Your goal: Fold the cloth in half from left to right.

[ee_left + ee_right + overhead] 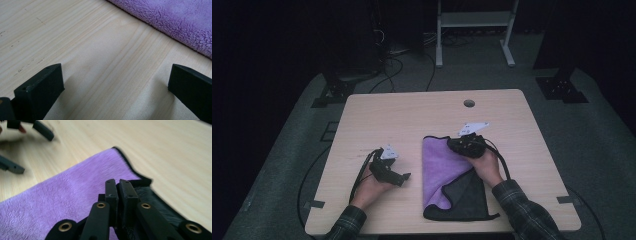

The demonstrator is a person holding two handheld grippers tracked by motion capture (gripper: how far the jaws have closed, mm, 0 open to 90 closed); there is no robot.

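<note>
A purple cloth with black trim lies on the right half of the wooden table; its near right corner is folded over, showing the dark grey underside. My right gripper sits at the cloth's far right corner. In the right gripper view its jaws stand pressed together on the cloth's trimmed edge, with grey underside to their right. My left gripper rests on bare wood just left of the cloth, open. In the left gripper view its jaws stand wide apart, the cloth beyond them.
A round cable hole sits near the table's far edge. Beyond the table are a white frame's legs, floor cables and dark stand bases. Bare wood spreads left of and behind the cloth.
</note>
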